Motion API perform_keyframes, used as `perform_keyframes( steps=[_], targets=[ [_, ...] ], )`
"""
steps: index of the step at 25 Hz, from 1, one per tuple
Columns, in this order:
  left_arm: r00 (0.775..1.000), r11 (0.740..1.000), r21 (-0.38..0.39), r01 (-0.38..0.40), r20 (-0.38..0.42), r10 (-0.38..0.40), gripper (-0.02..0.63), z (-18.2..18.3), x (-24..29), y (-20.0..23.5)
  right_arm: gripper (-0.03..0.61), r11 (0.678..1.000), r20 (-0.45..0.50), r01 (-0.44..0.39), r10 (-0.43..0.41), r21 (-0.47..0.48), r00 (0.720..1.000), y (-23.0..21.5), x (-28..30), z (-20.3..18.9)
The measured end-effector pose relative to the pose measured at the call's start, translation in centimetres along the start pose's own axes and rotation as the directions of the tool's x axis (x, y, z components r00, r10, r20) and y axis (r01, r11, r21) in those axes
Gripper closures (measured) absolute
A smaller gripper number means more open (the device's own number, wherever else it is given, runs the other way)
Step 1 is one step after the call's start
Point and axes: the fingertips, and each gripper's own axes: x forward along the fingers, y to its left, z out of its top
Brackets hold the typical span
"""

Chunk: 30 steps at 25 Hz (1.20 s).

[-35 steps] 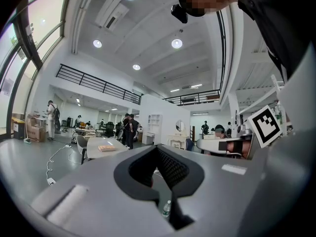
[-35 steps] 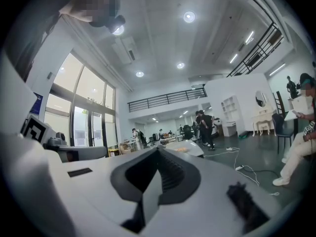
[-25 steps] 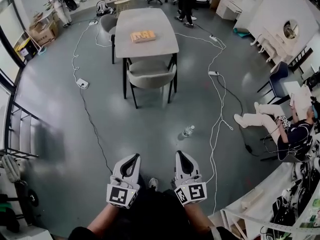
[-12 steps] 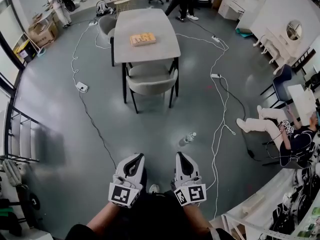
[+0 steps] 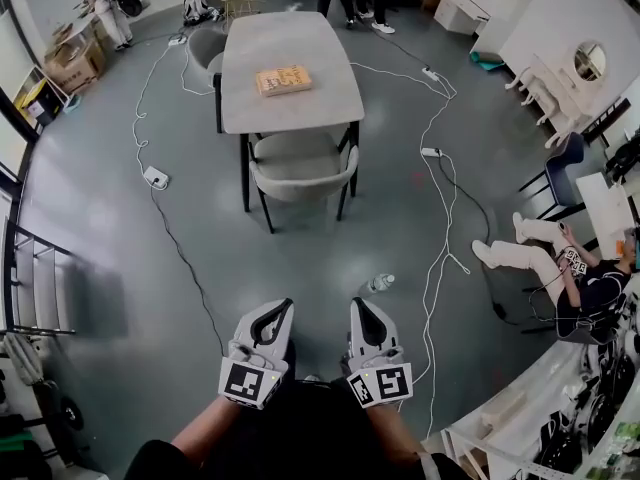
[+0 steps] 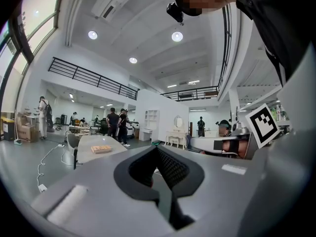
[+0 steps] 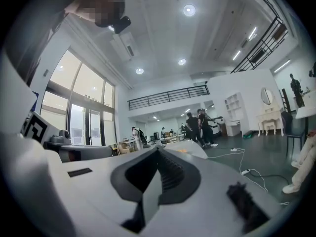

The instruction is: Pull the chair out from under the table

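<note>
Since the head view takes in the whole room, I'll start there. There's one grey desk [image 5: 290, 43] up the middle of the floor with one flat yellowish box [image 5: 284, 79] lying on it. Two chairs sit at it. The task's chair [image 5: 303, 163] is pushed in under the near short end with its curved back facing the camera, and a second chair [image 5: 205, 48] stands at the far left corner. One clear bottle [image 5: 378, 284] lies on the floor between the desk and me. White cables loop down both sides, and I can pick out two power strips, one on the left [image 5: 155, 177] and one on the right [image 5: 430, 151].

Both grippers are at the bottom, side by side. The left hand-held gripper [image 5: 272, 318] and the right hand-held gripper [image 5: 365, 316] are both well apart from the chair and touch nothing. One person sits against the right edge [image 5: 560, 268].

In the left gripper view, the left hand-held gripper [image 6: 157, 149] has its jaws pressed together with nothing in between. Past it you can see the desk [image 6: 91, 143] with the box [image 6: 101, 149] on top, and two people standing behind it [image 6: 117, 125].

The right gripper view is the same deal. The right hand-held gripper [image 7: 158, 149] has its jaws closed on nothing. Two people stand in the distance [image 7: 197, 127], and one cable runs across the floor [image 7: 245, 172].
</note>
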Motion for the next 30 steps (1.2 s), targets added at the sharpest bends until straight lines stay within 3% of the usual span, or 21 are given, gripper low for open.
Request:
perform_keyframes(
  steps=[7,17,30],
  targets=[
    [0.999,0.999,-0.023,0.039,0.01,-0.039,0.606,1.8,2.9,5.8,0.563,1.0,-0.011,0.022,-0.022,0.008,1.0,0.8,6.8,0.5],
    [0.998,0.997,-0.053,0.057,-0.008,-0.058,0.605,1.4,5.0,13.5,0.563,0.998,-0.015,0.054,-0.054,-0.026,0.998,2.4,14.3,0.9],
    [1.0,0.994,-0.105,0.009,0.014,-0.008,0.606,1.3,6.8,17.5,0.563,0.998,-0.035,0.029,-0.031,-0.059,0.999,2.3,18.3,1.1]
  ],
)
